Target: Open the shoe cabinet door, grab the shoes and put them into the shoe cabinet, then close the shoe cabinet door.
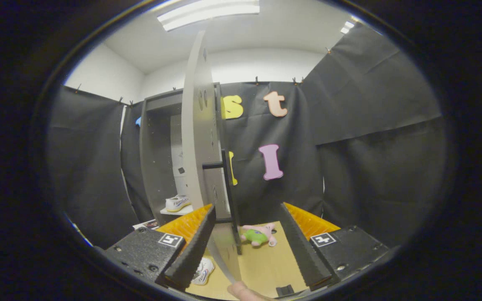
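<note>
The shoe cabinet (157, 159) stands against the booth wall with its door (199, 138) swung out edge-on toward the camera, so the inside is exposed for loading. The door's black bar handle (229, 196) runs down its outer face, and the door's lower edge passes between the tongs (247, 246), nearer the left finger. The tongs stand wide apart, pressing on nothing; that spread looks meant to straddle the door or handle, either to swing it or having let it go.

One white sneaker (177, 202) already sits on a shelf inside the cabinet. A second white sneaker (202, 271) lies on the tan bench (266, 267) just under the left finger, probably next to be grabbed. A small pink and green plush toy (260, 235) lies on the bench between the fingers, beyond the door's foot. A fingertip (243, 290) shows at the tongs' base.
</note>
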Action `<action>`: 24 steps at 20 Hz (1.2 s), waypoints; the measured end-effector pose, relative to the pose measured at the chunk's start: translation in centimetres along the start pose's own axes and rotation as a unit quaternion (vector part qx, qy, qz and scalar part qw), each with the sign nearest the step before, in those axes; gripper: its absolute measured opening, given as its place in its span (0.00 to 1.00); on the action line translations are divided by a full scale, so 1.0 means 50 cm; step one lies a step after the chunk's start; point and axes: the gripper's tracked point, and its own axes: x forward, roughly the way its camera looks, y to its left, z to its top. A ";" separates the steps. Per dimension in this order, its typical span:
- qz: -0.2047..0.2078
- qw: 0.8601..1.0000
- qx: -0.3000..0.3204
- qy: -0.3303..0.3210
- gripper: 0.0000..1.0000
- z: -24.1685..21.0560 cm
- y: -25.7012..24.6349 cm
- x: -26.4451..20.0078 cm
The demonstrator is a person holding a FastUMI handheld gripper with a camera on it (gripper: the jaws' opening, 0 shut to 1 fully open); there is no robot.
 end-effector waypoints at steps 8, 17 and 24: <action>-0.011 1.000 -0.010 0.005 1.00 -0.047 0.047 -0.092; 0.089 0.994 -0.067 -0.006 1.00 -0.182 0.287 -0.158; 0.101 0.992 -0.046 0.054 1.00 -0.349 0.361 -0.041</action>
